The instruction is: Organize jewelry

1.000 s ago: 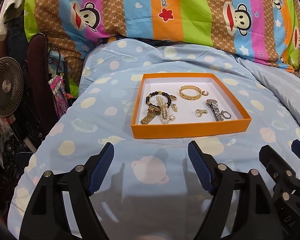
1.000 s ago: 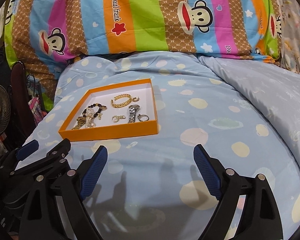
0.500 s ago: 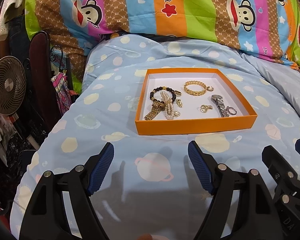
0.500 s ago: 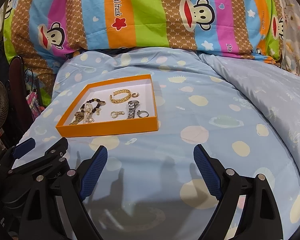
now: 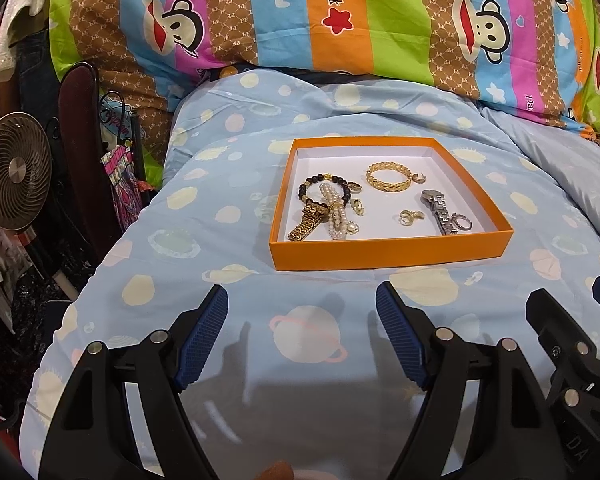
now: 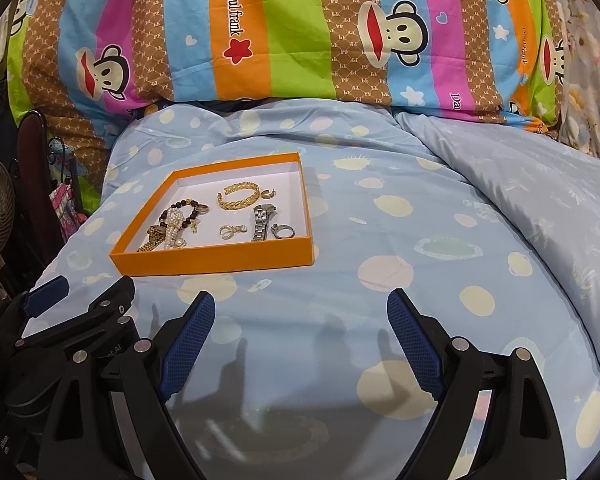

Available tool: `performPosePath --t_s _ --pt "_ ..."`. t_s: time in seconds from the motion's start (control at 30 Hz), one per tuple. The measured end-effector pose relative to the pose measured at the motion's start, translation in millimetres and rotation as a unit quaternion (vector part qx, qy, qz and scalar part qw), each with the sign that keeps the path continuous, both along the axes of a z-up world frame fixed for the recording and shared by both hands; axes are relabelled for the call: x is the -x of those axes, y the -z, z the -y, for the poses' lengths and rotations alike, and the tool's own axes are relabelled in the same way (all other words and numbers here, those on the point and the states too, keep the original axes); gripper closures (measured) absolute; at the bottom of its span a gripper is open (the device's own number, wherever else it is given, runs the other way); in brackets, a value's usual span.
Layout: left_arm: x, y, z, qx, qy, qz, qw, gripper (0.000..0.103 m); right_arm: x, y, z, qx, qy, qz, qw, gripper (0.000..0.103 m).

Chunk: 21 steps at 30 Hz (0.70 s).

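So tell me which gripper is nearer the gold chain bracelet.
Left. The left gripper hangs open just in front of the orange tray holding the gold chain bracelet; the right gripper, also open, sits off to the tray's right.

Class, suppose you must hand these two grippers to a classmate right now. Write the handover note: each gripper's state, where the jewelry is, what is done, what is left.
Left gripper: open, empty, above the blue quilt short of the box.
Right gripper: open, empty, beside the left one, box ahead to its left.
All jewelry lies loose in the orange box: gold bangle, silver watch with a ring at its near end, and a tangle of black bead bracelet, pearl strand and gold watch.
Done: nothing gripped yet.
Left: untangle and sort the pieces, probably starting with the pile.
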State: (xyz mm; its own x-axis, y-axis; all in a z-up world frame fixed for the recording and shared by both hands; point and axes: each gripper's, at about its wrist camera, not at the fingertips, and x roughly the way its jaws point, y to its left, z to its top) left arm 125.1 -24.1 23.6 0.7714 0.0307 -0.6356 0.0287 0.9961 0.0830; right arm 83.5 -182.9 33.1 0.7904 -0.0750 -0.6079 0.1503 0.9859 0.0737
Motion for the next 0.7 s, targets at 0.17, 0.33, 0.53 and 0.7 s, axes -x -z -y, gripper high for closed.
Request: performPosePath --t_s 0.17,0.33,0.53,0.7 --pt "0.4 -0.3 0.4 0.001 0.002 0.0 1.0 0.029 0.5 -0.2 0.5 0.0 0.002 0.002 1.0 0.017" --pt "0.3 -0.4 0.8 0.001 0.003 0.0 1.0 0.029 0.5 -0.1 0.4 0.001 0.002 0.002 1.0 0.017" --pt "0.5 -0.4 1.7 0.005 0.006 -0.001 1.0 0.029 0.6 -0.5 0.6 0.002 0.002 0.004 1.0 0.017" --pt "-1.0 0.4 3.7 0.013 0.017 -0.006 0.9997 0.029 1.3 -1.1 1.6 0.003 0.004 0.004 1.0 0.017"
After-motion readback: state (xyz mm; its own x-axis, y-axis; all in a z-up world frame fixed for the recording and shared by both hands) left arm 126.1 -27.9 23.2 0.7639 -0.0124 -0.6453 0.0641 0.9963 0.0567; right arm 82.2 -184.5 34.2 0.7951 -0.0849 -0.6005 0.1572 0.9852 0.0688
